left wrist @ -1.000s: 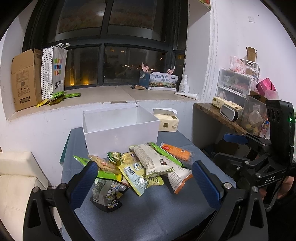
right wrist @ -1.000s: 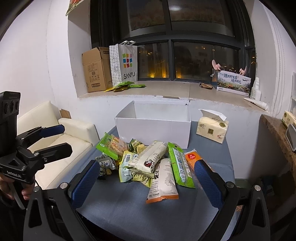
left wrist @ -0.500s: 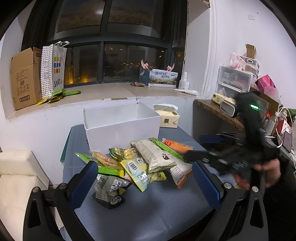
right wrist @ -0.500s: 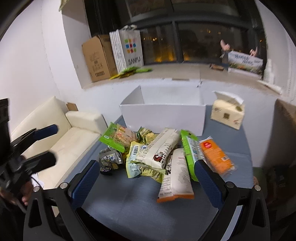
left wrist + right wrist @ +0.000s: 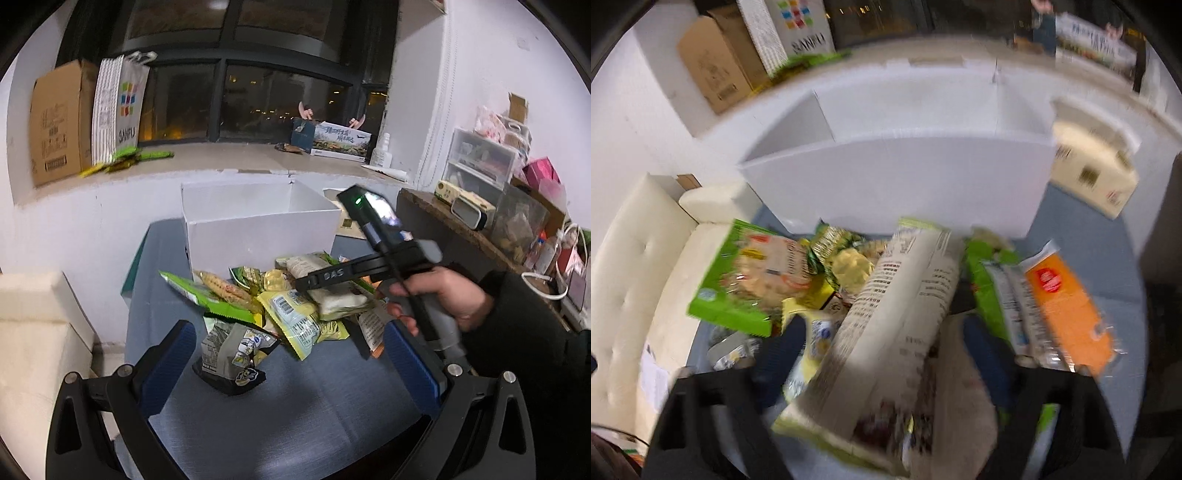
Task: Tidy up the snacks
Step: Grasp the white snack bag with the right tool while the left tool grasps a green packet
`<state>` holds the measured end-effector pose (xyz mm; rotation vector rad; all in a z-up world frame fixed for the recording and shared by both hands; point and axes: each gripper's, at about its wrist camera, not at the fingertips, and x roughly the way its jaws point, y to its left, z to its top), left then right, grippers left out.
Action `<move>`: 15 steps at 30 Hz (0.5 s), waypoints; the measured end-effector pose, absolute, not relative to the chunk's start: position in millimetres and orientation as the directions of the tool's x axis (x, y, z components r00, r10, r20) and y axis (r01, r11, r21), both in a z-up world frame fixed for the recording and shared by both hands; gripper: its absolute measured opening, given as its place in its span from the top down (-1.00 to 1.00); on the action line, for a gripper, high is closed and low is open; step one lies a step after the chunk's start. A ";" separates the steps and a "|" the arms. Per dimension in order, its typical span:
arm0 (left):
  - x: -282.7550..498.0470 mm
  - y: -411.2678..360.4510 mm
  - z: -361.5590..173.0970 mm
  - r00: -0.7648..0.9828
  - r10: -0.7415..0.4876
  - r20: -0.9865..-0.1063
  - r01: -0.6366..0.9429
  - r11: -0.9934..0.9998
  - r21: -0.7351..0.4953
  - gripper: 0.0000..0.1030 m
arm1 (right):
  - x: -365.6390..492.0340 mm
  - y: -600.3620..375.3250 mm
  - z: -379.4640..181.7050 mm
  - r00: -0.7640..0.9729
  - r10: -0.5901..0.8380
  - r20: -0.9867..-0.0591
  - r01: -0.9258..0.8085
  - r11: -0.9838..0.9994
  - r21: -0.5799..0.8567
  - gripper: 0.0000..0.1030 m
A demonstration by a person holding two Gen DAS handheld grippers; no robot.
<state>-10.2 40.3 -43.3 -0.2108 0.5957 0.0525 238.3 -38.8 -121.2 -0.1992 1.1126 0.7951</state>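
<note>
A pile of snack packets lies on the blue-grey table in front of an open white box. My left gripper is open and empty, held back over the table's near edge, with a grey-black pouch between its fingers' line. My right gripper is open and low over the pile, its fingers on either side of a long beige packet; it also shows from the side in the left wrist view. The white box stands just behind the pile. The right view is blurred.
A green packet lies left and an orange packet right of the beige one. A tissue box stands right of the white box. A white sofa is left of the table, a cluttered shelf right.
My right gripper has swung in from the right and dropped down onto the pile, straddling the beige packet. My left gripper has hardly moved.
</note>
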 end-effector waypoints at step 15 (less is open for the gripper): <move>39.1 139.9 -100.5 0.798 -0.146 -0.585 -0.287 0.762 -0.580 -0.99 | 212.3 -88.4 -76.6 0.251 0.656 -0.712 -0.679 0.643 0.353 0.27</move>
